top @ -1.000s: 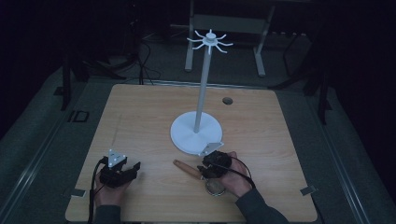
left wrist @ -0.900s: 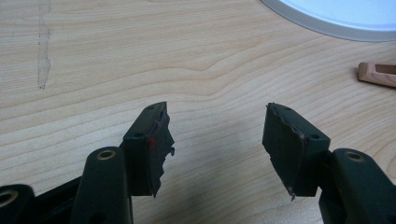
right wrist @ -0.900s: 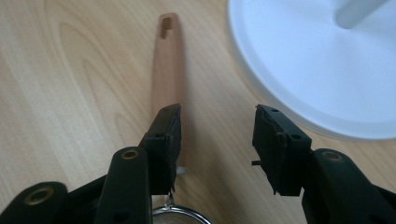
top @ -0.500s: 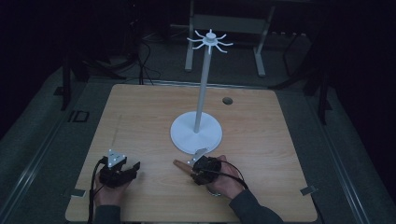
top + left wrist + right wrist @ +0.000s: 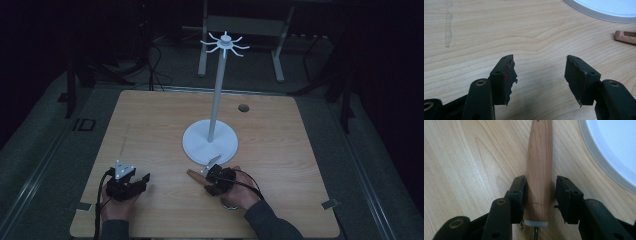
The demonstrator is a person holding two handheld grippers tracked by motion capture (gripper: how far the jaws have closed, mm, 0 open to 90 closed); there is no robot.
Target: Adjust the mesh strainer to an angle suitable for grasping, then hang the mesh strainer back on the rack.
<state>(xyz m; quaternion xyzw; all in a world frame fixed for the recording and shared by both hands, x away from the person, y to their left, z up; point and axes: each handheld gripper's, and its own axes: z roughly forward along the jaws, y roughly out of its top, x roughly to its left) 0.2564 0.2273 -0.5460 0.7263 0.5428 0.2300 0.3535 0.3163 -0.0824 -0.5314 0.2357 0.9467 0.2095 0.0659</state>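
A wooden utensil handle [image 5: 539,157] lies flat on the table, with a grey collar and a thin metal shaft at its near end. Its far end pokes out left of my right gripper [image 5: 206,179] and shows as a handle tip [image 5: 625,37] in the left gripper view. My right gripper [image 5: 540,182] straddles the handle. Its jaws have just been closing: the left pad touches the wood and a thin gap remains at the right pad. My left gripper [image 5: 142,180] rests low at the front left, open, with bare table between the jaws of the left gripper [image 5: 540,65].
A white stand with a round base [image 5: 210,142] and a tall pole topped by a ring of hooks [image 5: 225,44] stands mid-table, just beyond the right gripper. Its base rim [image 5: 599,157] lies close to the handle. A small round hole [image 5: 243,107] sits at the back right.
My right gripper has slid left and sunk onto the handle, and its jaws have narrowed around it. The left gripper has stayed put.
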